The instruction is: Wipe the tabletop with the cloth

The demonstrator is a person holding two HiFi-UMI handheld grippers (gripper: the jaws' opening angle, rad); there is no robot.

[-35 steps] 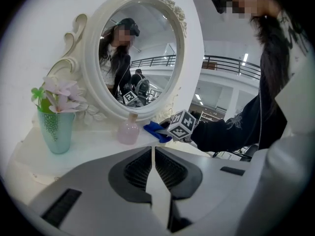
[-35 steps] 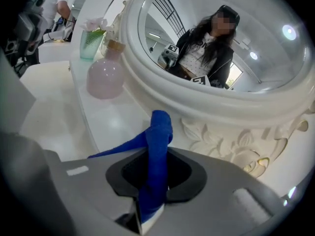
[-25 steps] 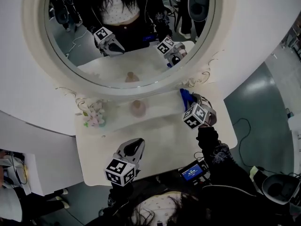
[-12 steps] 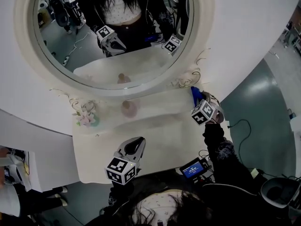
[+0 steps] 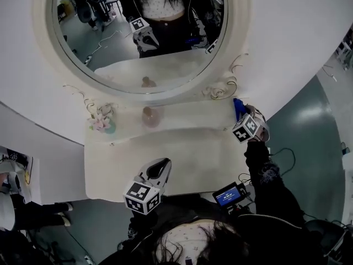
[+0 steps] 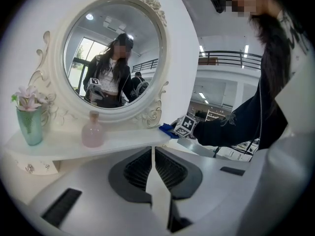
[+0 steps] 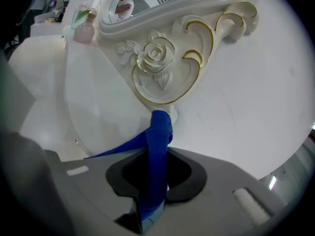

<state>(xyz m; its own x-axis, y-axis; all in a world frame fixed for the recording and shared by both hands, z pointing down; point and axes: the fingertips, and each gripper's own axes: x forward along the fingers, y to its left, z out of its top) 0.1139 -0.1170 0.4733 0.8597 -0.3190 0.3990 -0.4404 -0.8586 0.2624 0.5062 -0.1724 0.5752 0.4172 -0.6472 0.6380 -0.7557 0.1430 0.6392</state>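
A blue cloth (image 7: 157,156) is clamped in my right gripper (image 7: 156,178), its free end bunched against the white shelf just below the mirror's carved rose. From the head view the right gripper (image 5: 242,117) and the blue cloth (image 5: 238,107) sit at the right end of the upper shelf (image 5: 187,117). The cream tabletop (image 5: 198,159) lies below it. My left gripper (image 5: 160,170) hovers over the tabletop's front edge, jaws shut and empty; in its own view the left gripper (image 6: 152,159) points at the shelf, with the blue cloth (image 6: 169,130) visible far off.
A pink bottle (image 5: 150,116) and a green vase of flowers (image 5: 105,123) stand on the shelf under the round mirror (image 5: 146,32). A carved rose with gold scrolls (image 7: 156,58) rises just beyond the cloth. A small device with a blue screen (image 5: 228,196) hangs at the person's waist.
The right gripper with the cloth has slid further right along the shelf toward its end. The left gripper has stayed put over the front edge.
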